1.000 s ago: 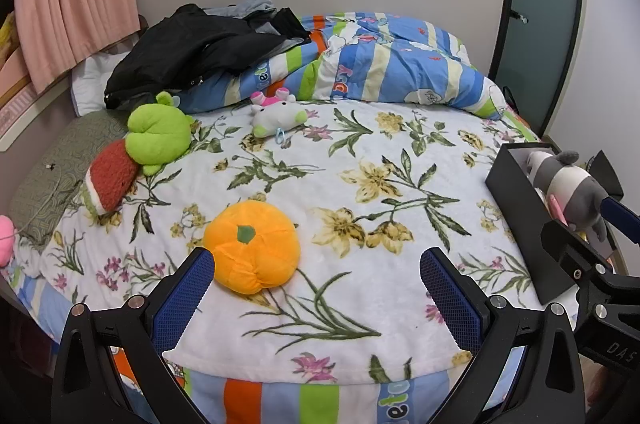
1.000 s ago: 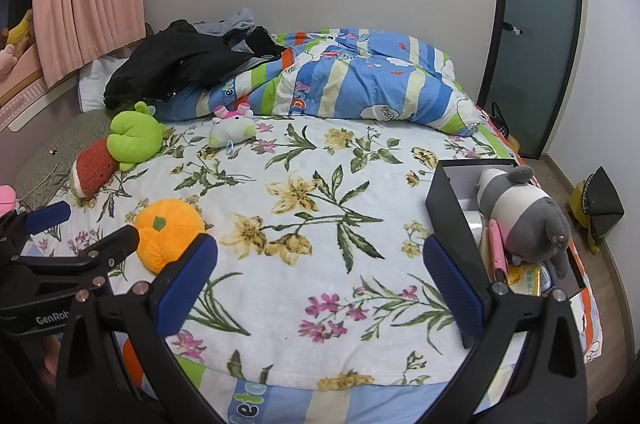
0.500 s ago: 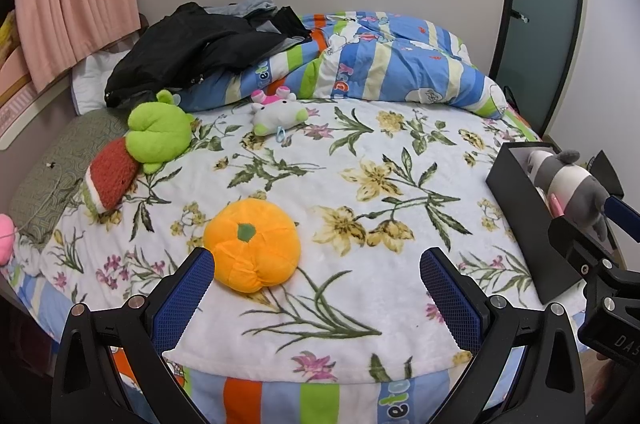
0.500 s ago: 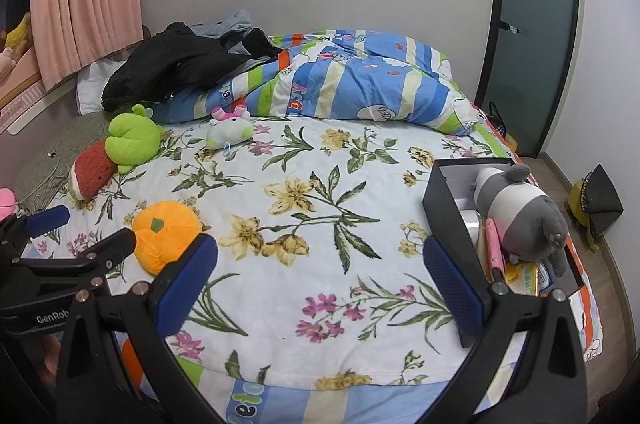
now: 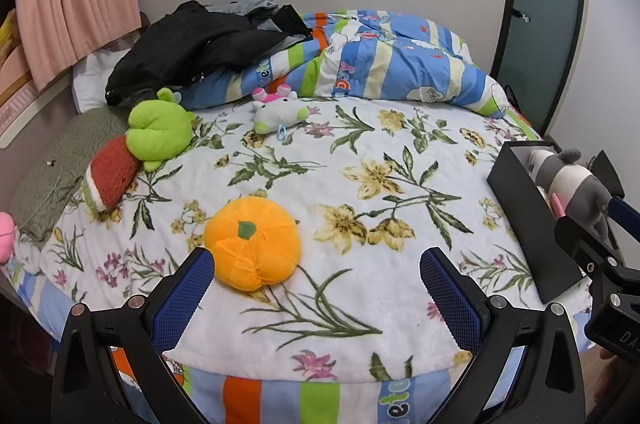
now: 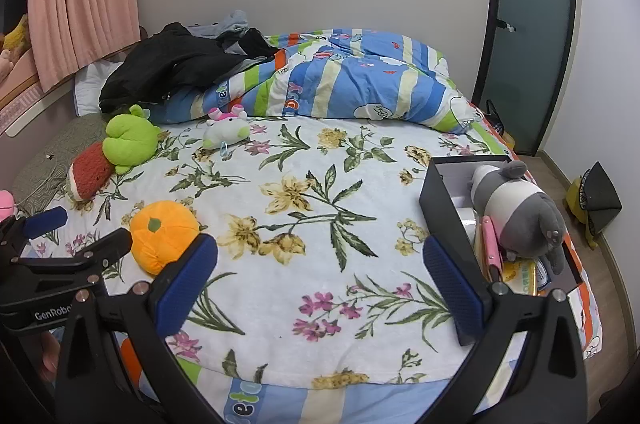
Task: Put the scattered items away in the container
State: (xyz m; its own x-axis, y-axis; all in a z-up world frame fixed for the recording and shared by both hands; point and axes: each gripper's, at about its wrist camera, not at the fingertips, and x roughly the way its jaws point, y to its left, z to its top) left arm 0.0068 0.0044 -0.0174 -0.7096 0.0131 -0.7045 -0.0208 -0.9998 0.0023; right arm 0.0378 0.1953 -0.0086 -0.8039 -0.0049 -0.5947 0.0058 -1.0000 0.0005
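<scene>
An orange pumpkin plush [image 5: 253, 242] lies on the floral blanket, just ahead of my open, empty left gripper [image 5: 318, 288]; it also shows in the right wrist view [image 6: 165, 235]. A green frog plush [image 5: 159, 129], a red plush [image 5: 113, 175] and a small white-and-pink plush [image 5: 279, 113] lie farther back. A black box [image 6: 443, 200] at the bed's right edge holds a grey-and-white plush [image 6: 520, 206] and small items. My right gripper [image 6: 320, 282] is open and empty, left of the box.
A striped duvet [image 5: 380, 60] and black jacket [image 5: 192, 48] are piled at the bed's head. A grey cushion [image 5: 52, 176] lies at the left. A glass door [image 6: 528, 32] stands at the right. A dark hat [image 6: 600, 196] lies on the floor.
Both grippers have drawn slightly back from the bed and stay open. The toys and box have not moved.
</scene>
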